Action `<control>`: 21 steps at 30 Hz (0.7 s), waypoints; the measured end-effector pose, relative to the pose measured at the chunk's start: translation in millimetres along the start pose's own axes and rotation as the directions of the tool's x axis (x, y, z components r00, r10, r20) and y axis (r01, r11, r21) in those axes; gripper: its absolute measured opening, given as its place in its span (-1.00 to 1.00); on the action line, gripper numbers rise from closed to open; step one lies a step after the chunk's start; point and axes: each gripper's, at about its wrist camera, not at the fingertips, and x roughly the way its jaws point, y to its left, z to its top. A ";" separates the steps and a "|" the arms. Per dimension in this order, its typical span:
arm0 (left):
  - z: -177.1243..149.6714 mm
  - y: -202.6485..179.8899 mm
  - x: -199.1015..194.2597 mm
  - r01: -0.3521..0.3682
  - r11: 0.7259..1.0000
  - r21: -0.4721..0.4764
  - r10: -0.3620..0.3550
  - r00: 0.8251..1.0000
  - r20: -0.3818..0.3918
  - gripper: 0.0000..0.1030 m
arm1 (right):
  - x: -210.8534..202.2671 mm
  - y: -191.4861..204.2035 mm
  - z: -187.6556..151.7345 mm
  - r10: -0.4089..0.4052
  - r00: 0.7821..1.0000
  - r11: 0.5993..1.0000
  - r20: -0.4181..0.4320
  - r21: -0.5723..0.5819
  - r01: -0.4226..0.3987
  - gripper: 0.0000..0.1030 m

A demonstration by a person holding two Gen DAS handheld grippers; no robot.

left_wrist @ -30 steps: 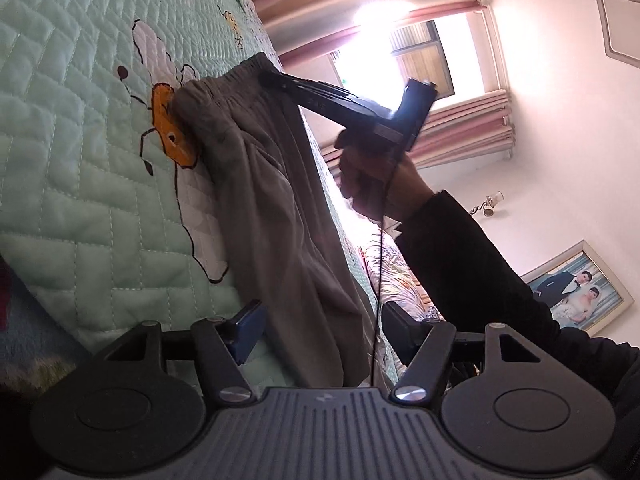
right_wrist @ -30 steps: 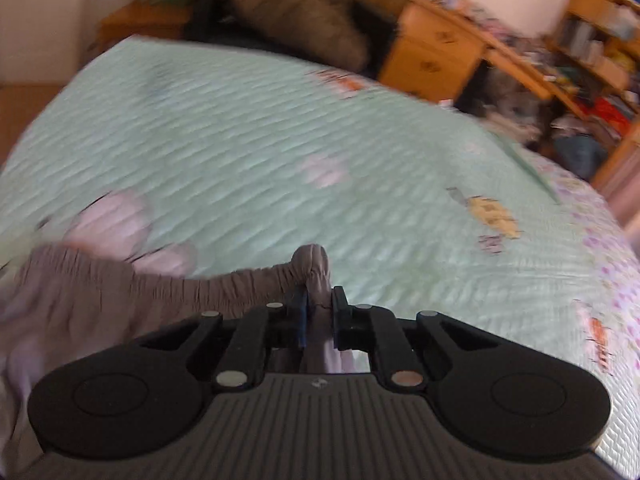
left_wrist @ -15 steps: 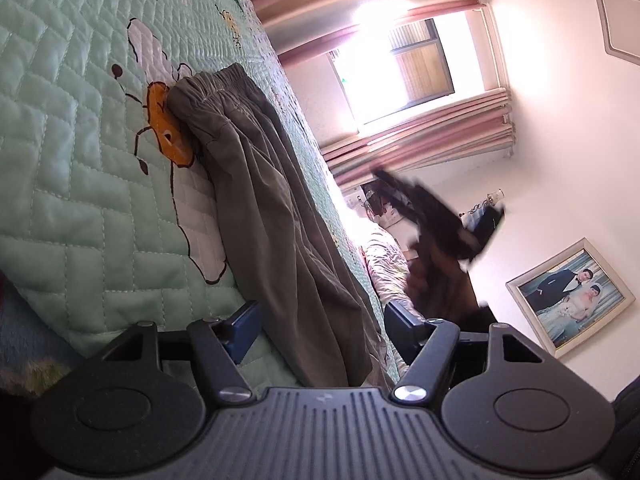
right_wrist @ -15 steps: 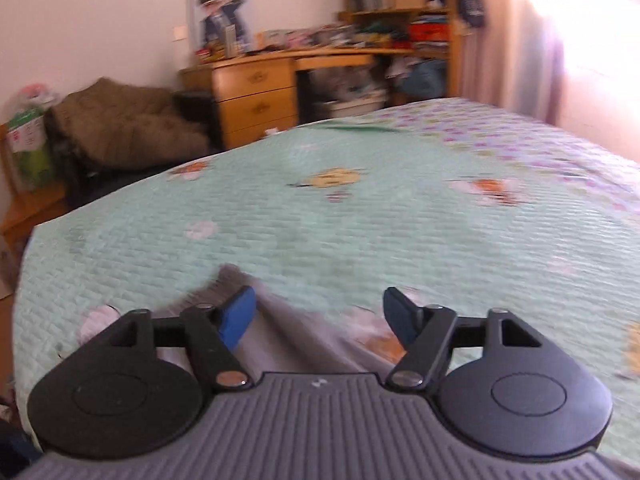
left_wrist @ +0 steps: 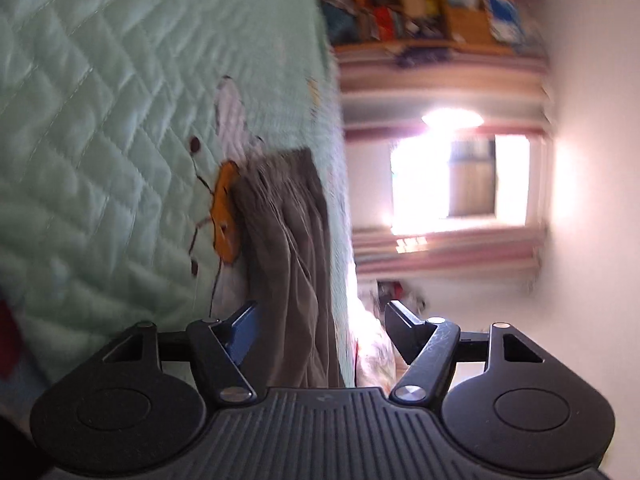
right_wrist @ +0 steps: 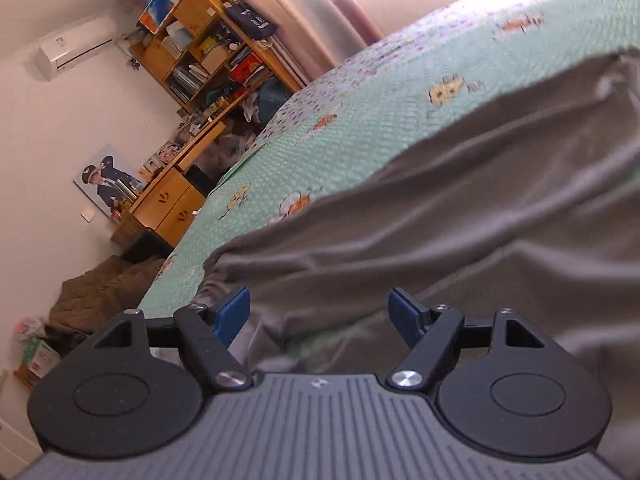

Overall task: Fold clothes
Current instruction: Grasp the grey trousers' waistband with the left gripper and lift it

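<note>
Mint-green quilted bedspread (left_wrist: 100, 128), stitched in a herringbone pattern and printed with small cartoon figures, one orange-and-white print (left_wrist: 225, 216) lying right against the garment's gathered waistband. Grey-brown trousers (left_wrist: 294, 264) laid out lengthwise on the bedspread, creased, waistband at the far end, the near end running in between the fingers of the left gripper (left_wrist: 320, 334). Jaws of that gripper standing wide apart, pads clear of the cloth on both sides, nothing pinched. Same trousers (right_wrist: 460, 216) filling the right-hand side of the right wrist view, loose folds and a rounded hem edge draped over the green cover. Right gripper (right_wrist: 318, 312) also spread wide, blue pads either side of the fabric without pressing it, nothing held.

Beyond the bed: bright window (left_wrist: 460, 178) washed out by daylight, striped pinkish curtains (left_wrist: 440, 254) beside it, pale walls. Wooden shelving (right_wrist: 208, 44) crammed with books and boxes, a wooden desk with drawers (right_wrist: 172, 204) below, a framed portrait (right_wrist: 105, 178) propped against the wall, a wall-mounted air conditioner (right_wrist: 74, 50) high up. Brown quilted bundle (right_wrist: 104, 292) heaped on the floor by the foot of the bed. Left wrist view rolled sideways and partly blurred
</note>
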 end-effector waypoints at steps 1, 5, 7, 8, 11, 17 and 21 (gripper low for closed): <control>3.7 -2.7 6.7 -0.033 0.999 -0.021 0.034 0.999 0.009 0.37 | -3.6 -0.5 -2.1 0.002 1.000 1.000 -0.002 0.005 -0.002 0.50; 23.9 -9.8 45.9 -0.133 0.983 -0.124 0.139 0.990 0.035 0.37 | -28.5 -1.7 -1.5 0.017 0.999 0.999 0.044 0.034 -0.019 0.50; 35.5 -11.1 65.8 -0.156 0.976 -0.149 0.162 0.986 0.027 0.25 | -36.9 -8.4 0.4 0.009 0.998 0.998 0.061 0.062 -0.013 0.50; 40.8 -13.6 72.7 -0.175 0.974 -0.142 0.182 0.983 0.033 -0.11 | -40.8 -13.4 0.0 -0.001 0.998 0.997 0.063 0.081 -0.004 0.50; 42.1 -30.2 67.1 -0.255 0.967 -0.028 0.256 0.963 0.083 -0.68 | -62.3 -27.7 -2.5 -0.027 0.995 0.992 0.096 0.124 0.015 0.50; -6.3 -60.5 -13.6 -0.282 0.952 0.119 0.239 0.928 0.285 -0.72 | -111.0 -67.3 -15.4 -0.089 0.976 0.977 0.201 0.210 0.046 0.50; 16.3 -23.5 -12.1 -0.327 0.945 0.005 0.319 0.925 0.205 -0.68 | -107.7 -88.8 -15.0 -0.062 0.978 0.962 0.199 0.273 0.006 0.50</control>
